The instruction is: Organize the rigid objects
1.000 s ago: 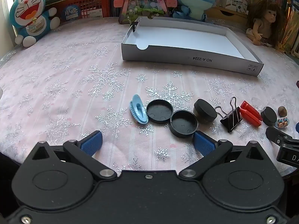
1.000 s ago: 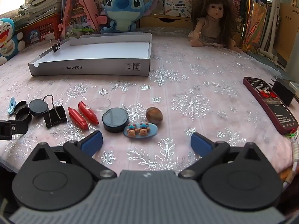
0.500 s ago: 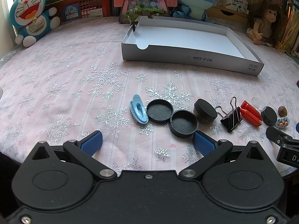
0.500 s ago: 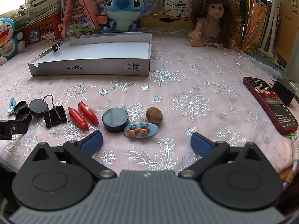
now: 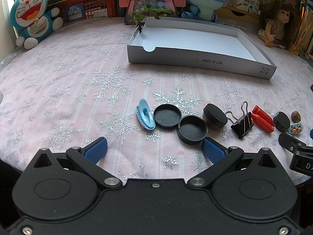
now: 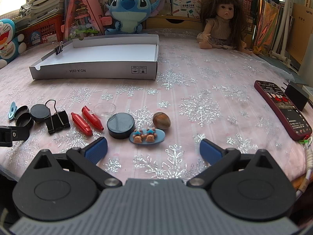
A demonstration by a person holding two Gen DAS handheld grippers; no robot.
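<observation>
both my tongs, left (image 5: 154, 149) and right (image 6: 153, 149), hang spread wide and empty above the table (image 6: 205, 90); the small items run in a row from blue clip (image 5: 145, 116) to nut (image 6: 161, 120), near the white box (image 6: 109, 57).

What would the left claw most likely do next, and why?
Probably ease forward and close on the nearest black cap. The left gripper is open and empty, that cap lies just ahead of its fingertips, and the white box holds none of the row's items.
</observation>
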